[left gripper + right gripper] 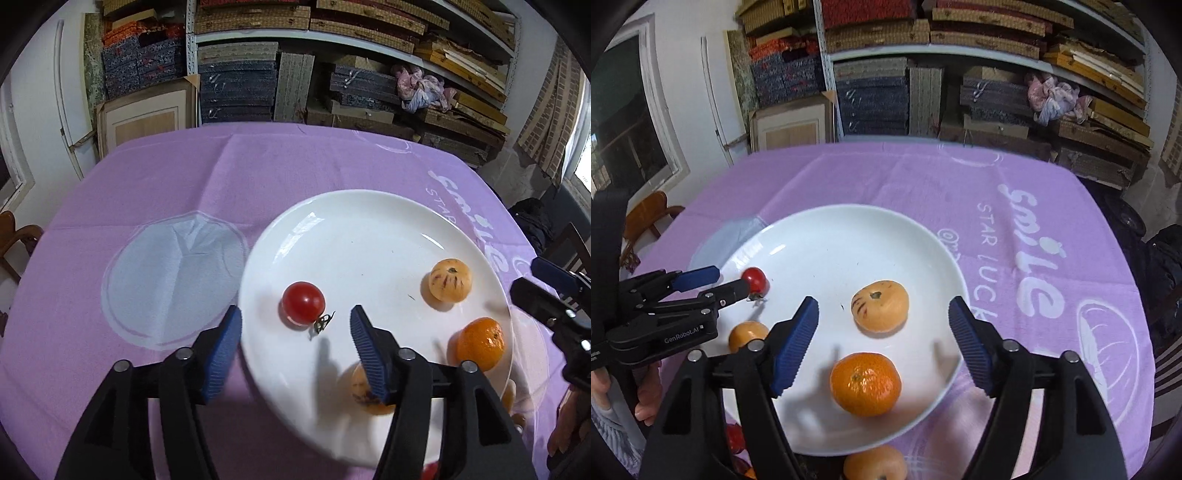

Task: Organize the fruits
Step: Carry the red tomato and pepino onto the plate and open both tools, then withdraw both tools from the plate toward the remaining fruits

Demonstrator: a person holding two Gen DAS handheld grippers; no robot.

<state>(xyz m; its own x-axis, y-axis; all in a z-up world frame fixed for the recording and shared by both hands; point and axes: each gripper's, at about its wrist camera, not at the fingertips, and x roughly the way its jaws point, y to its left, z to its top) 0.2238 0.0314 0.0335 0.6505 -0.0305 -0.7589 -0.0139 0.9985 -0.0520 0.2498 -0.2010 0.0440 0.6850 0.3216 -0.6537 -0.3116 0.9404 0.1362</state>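
White plate [369, 229] at frame centre on purple-clothed desk [166, 177], carrying cherry tomato [303, 308], orange mandarin [865, 383] and two pale speckled fruits [880, 305]. Left gripper [295, 354] gaping wide just below the tomato, holding nothing. Right gripper [882, 343] spread wide over the mandarin, empty

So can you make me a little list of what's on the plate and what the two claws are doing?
plate: white plate on the purple tablecloth
on plate: cherry tomato, bright orange mandarin, pale spotted fruit, another pale fruit near the left rim
off plate: an orange fruit at the near rim
left claw: open, just behind the cherry tomato, not holding it
right claw: open over the plate, empty
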